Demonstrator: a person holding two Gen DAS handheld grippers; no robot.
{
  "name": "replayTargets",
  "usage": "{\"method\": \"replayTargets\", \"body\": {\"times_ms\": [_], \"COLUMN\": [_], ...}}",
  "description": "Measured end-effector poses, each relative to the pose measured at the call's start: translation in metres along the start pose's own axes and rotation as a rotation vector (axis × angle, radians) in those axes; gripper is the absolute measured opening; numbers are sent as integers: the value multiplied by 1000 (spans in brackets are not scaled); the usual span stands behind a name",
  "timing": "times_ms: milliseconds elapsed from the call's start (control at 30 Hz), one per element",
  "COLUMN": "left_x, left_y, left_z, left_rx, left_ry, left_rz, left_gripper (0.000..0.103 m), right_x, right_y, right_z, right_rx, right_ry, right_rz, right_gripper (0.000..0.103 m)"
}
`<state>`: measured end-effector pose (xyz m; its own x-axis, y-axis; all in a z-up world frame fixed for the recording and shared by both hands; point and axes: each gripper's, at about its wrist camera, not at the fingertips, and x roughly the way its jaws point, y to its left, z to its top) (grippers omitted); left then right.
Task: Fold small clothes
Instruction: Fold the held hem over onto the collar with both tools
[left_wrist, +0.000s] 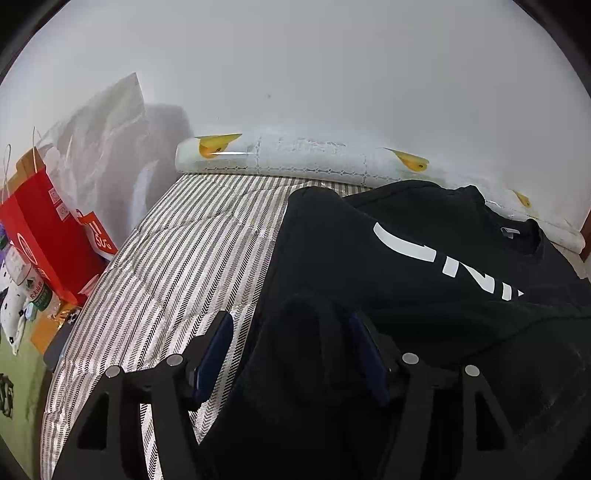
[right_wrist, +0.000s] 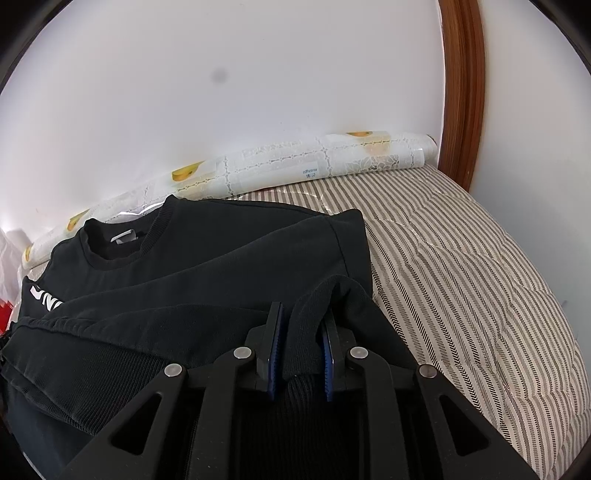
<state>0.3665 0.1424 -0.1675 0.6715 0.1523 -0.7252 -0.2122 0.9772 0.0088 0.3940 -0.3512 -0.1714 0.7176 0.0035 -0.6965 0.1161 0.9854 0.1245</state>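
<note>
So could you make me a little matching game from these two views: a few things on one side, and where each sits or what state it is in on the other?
Things:
1. black sweatshirt with white letters
2. red paper bag
3. roll of lemon-print sheet
4. right hand-held gripper

Places or states:
A. against the wall
B. beside the bed
C. pinching black fabric
D. on the striped mattress

Pairs: 1-D, 2-B, 3-A, 4-C
</note>
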Motion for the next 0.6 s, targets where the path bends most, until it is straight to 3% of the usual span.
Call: {"method": "replayTargets", "body": {"times_ms": [600], "left_x": [0], "left_y": [0], "left_z": [1], "left_rx": [-3], "left_ry": [3], "left_rz": [1], "left_gripper": [65], "right_x": [1], "right_y": [-2], "right_z": [0], "right_rx": [8], "right_ry": [11], "right_rz": [9], "right_gripper": [19]}}
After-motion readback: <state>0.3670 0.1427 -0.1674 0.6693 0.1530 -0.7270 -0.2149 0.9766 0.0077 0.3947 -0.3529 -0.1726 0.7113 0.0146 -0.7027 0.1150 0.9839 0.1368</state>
